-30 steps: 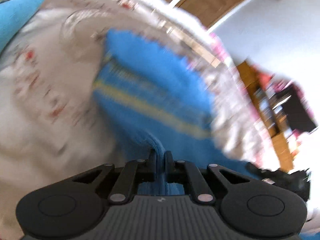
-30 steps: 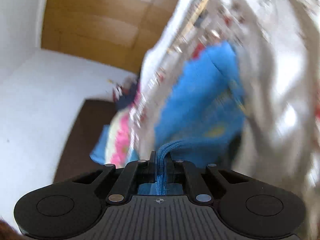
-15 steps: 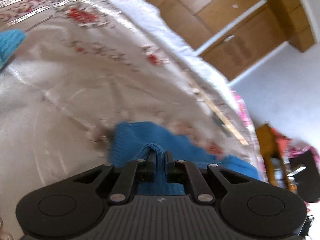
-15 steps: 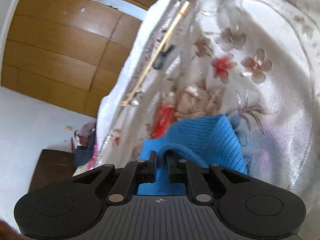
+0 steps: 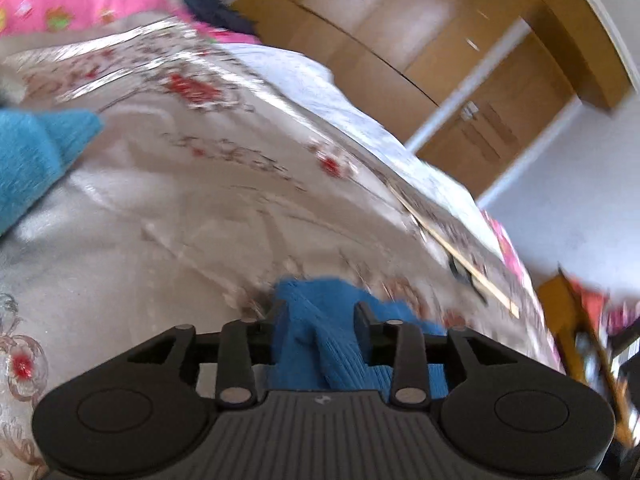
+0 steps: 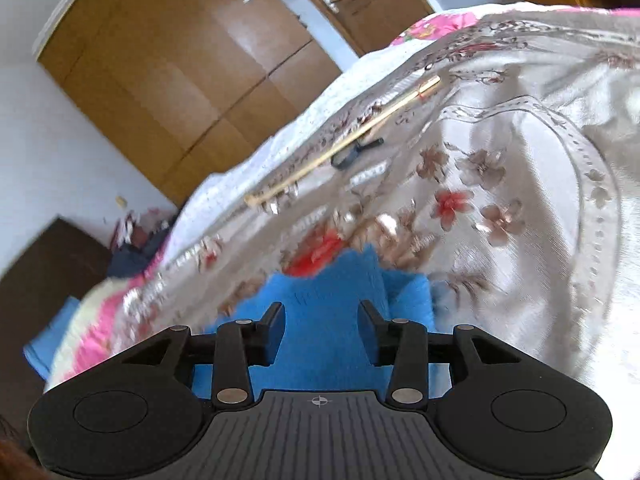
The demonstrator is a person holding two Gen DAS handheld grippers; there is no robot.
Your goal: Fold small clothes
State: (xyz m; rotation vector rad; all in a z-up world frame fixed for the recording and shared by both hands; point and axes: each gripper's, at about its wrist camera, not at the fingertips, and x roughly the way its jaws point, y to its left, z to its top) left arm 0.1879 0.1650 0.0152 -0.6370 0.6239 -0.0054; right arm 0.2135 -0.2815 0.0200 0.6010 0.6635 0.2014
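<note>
A small blue knit garment [image 5: 320, 328] lies on a silver floral bedspread [image 5: 180, 216]. My left gripper [image 5: 319, 314] is open, its fingers apart on either side of a ridge of the blue knit. In the right wrist view the same blue garment [image 6: 320, 304] lies flat under and ahead of my right gripper [image 6: 321, 312], which is open with nothing between its fingers. Most of the garment is hidden under the gripper bodies.
Another teal-blue cloth [image 5: 36, 156] lies at the left of the bed. A thin wooden stick [image 6: 340, 144] and a dark small object [image 6: 356, 152] rest near the far bed edge. Wooden wardrobe doors [image 6: 200, 60] stand behind. Pink bedding [image 5: 80, 4] lies at the head.
Both grippers have opened and let go of the blue garment, which now lies on the bedspread. Both cameras have tilted up toward the wardrobe.
</note>
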